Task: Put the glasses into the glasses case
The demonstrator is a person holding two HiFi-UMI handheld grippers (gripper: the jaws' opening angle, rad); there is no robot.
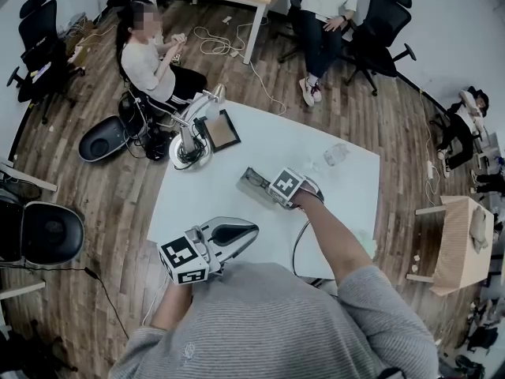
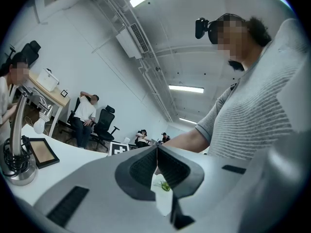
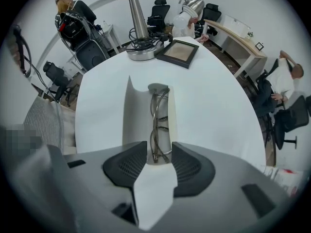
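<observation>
The metal-framed glasses (image 3: 159, 123) lie folded inside the open white glasses case (image 3: 131, 115), which rests near the middle of the white table (image 1: 237, 152). My right gripper (image 3: 159, 155) points straight down over the near end of the case (image 1: 252, 181). Its jaws stand open on either side of the glasses' end, and the pads (image 3: 127, 166) do not press on the frame. In the head view its marker cube hides the right gripper (image 1: 278, 189) tips. My left gripper (image 1: 246, 233) is held level at the table's front left, its jaws (image 2: 156, 149) shut on nothing.
A silver desk lamp (image 1: 189, 144) with coiled cable and a dark picture frame (image 1: 221, 129) stand at the table's far left. A clear plastic item (image 1: 335, 154) lies at the far right. Seated people and office chairs (image 1: 371, 30) surround the table.
</observation>
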